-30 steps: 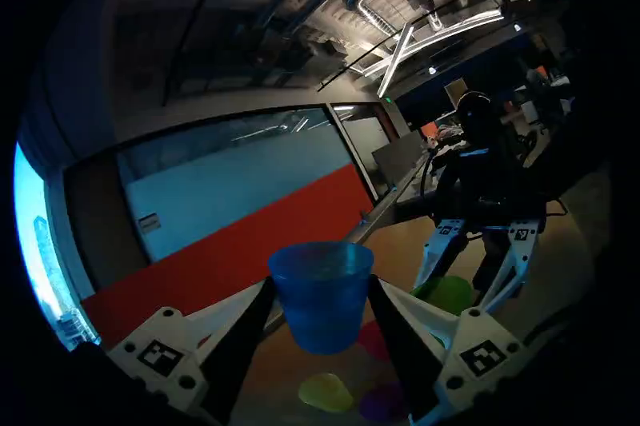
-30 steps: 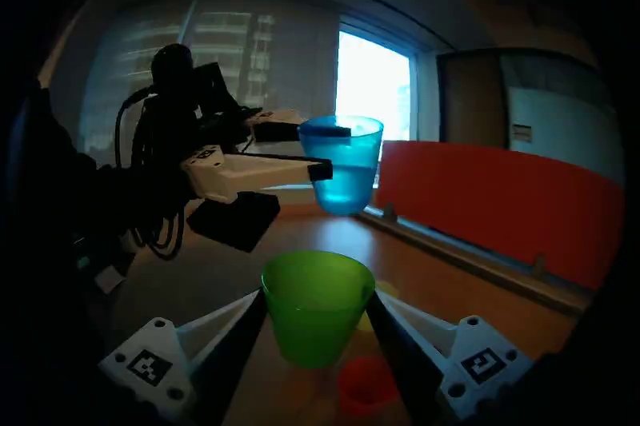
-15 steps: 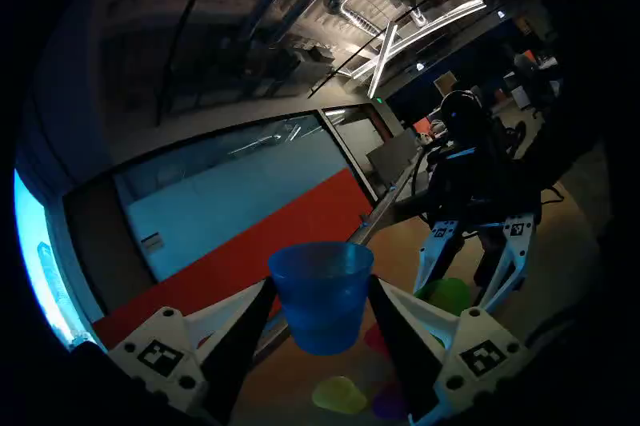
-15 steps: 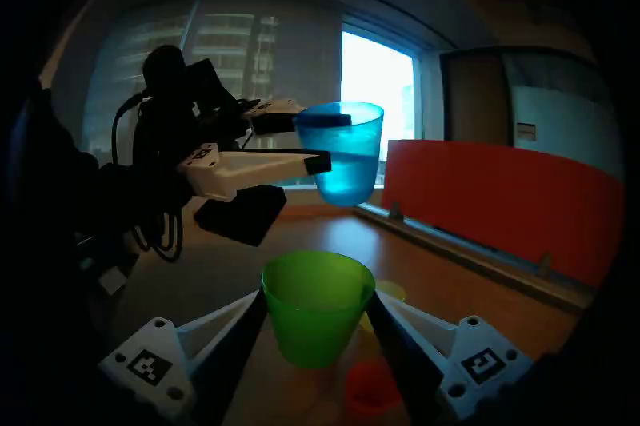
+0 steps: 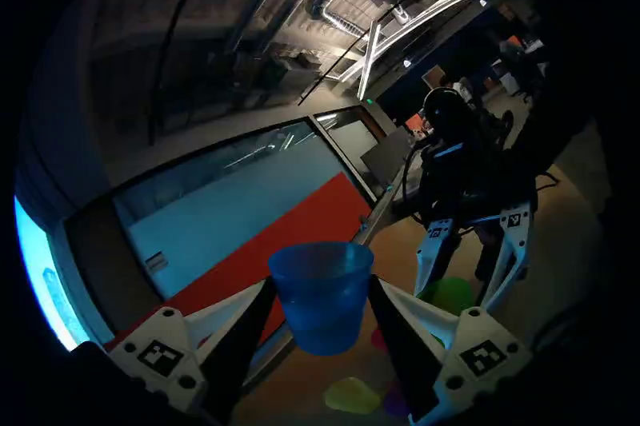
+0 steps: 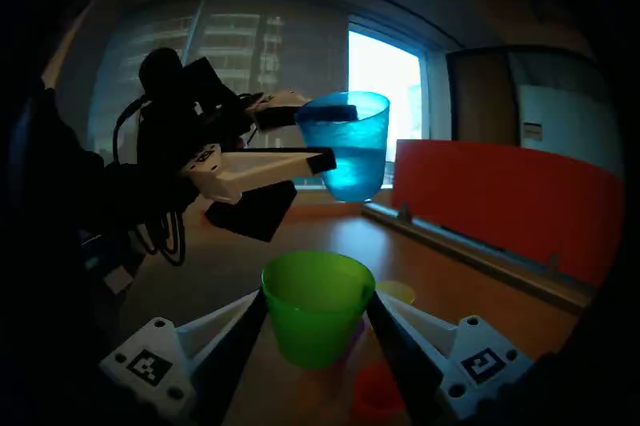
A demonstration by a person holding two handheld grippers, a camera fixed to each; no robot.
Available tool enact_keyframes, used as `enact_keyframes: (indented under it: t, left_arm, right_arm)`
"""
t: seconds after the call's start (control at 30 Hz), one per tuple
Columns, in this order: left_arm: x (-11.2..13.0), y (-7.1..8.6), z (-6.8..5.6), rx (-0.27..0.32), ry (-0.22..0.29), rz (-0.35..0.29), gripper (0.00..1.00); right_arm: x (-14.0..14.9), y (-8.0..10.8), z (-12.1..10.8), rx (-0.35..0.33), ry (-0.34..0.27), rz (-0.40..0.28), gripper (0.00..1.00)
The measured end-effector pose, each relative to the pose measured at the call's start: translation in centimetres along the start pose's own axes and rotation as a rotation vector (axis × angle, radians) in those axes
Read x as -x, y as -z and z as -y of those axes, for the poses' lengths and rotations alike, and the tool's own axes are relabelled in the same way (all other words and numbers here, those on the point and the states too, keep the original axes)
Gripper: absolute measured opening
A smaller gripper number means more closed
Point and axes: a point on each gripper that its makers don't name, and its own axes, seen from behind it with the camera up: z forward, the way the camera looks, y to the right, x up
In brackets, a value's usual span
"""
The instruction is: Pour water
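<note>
Blue cup (image 5: 321, 310) pinched by left tool (image 5: 322, 288) — green cup (image 6: 317, 318) by right tool (image 6: 317, 300).

We saw a brown wooden table (image 6: 448, 266), its top smooth and dimly lit. Along its far edge ran a grey rail (image 6: 480, 254) carrying a red partition (image 6: 512, 202). On the wood stood small coloured cups close together: a yellow cup (image 6: 397, 291), a red cup (image 6: 376, 388) nearer us, and a purple cup (image 6: 353, 336) between them, mostly hidden. Whether the green cup (image 6: 316, 314) rested on the table or hung above it, we could not tell.
</note>
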Motion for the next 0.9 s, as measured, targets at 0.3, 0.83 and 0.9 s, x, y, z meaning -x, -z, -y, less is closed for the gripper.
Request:
enact_keyframes:
  t: [0.3, 0.83, 0.9]
  left_arm:
    - [-0.12, -0.03, -0.17, 0.001, -0.057, -0.002, 0.83]
    - [-0.18, -0.11, -0.77, 0.004, -0.147, 0.004, 0.83]
    - [-0.19, -0.12, -0.91, 0.006, -0.158, 0.004, 0.83]
  right_arm:
    - [-0.20, -0.27, 0.05, -0.001, 0.000, -0.003, 0.89]
    - [-0.27, -0.03, -0.09, -0.002, -0.001, -0.003, 0.89]
    - [-0.30, 0.03, -0.12, -0.002, -0.001, -0.003, 0.89]
